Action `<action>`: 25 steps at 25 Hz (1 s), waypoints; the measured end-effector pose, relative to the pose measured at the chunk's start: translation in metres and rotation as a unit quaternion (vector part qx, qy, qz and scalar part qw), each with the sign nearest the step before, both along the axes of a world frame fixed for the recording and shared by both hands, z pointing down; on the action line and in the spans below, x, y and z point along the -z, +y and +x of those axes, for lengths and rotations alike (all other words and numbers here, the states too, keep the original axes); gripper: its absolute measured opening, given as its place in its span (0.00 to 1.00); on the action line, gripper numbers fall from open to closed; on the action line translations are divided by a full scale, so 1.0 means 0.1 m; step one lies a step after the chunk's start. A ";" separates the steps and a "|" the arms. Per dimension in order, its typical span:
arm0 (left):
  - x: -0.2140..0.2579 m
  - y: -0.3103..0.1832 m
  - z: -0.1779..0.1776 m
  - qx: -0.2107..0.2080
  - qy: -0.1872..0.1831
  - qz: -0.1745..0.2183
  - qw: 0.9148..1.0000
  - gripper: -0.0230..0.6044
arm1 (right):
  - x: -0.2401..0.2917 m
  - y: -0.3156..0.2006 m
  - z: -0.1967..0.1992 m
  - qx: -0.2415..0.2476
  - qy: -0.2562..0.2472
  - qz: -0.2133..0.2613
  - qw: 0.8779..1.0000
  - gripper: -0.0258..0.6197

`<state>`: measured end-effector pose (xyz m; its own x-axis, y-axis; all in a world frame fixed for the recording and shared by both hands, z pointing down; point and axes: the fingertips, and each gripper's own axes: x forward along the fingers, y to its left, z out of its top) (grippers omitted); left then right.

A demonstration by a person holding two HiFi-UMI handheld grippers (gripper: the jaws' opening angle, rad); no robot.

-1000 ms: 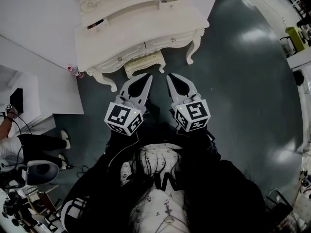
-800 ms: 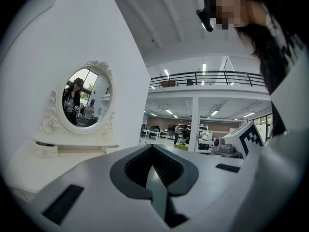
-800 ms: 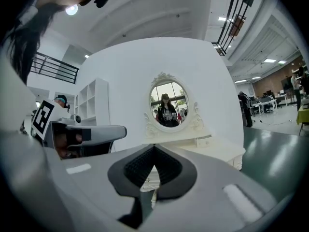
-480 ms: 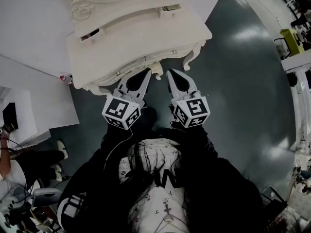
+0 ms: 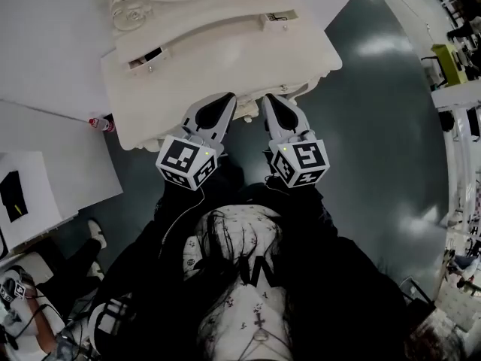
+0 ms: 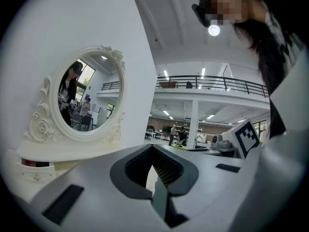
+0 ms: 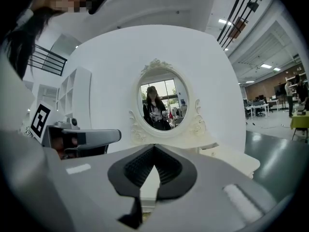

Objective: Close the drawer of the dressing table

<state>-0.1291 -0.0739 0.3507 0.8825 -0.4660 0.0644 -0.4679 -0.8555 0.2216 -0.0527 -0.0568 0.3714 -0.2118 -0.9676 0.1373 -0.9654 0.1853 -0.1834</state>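
The left gripper [image 5: 225, 98] and right gripper [image 5: 272, 101], jaws together and empty, are being brought up to the dressing table [image 5: 225, 51], its drawer being hidden under the edge; uneven pushing risks jamming.

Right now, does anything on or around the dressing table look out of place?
Yes. Two small upper drawers of the dressing table stand ajar: the left drawer shows a dark gap, the right drawer juts forward. A small red-capped bottle sits on the floor beside the table's left end.
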 end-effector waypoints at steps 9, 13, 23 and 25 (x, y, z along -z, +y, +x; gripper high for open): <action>-0.08 -0.29 -0.01 -0.014 0.011 -0.017 1.000 0.04 | -0.06 -0.25 -0.07 -0.006 0.016 -0.018 1.000 0.05; -0.09 -0.37 0.04 -0.015 0.010 -0.018 1.000 0.04 | -0.07 -0.37 -0.01 -0.007 0.019 -0.020 1.000 0.05; -0.11 -0.81 0.32 0.023 0.000 -0.012 1.000 0.04 | -0.13 -0.85 0.35 0.024 0.013 -0.017 0.999 0.05; -0.12 -0.91 0.43 0.034 -0.004 -0.013 0.999 0.04 | -0.15 -0.97 0.47 0.032 0.010 -0.019 0.999 0.05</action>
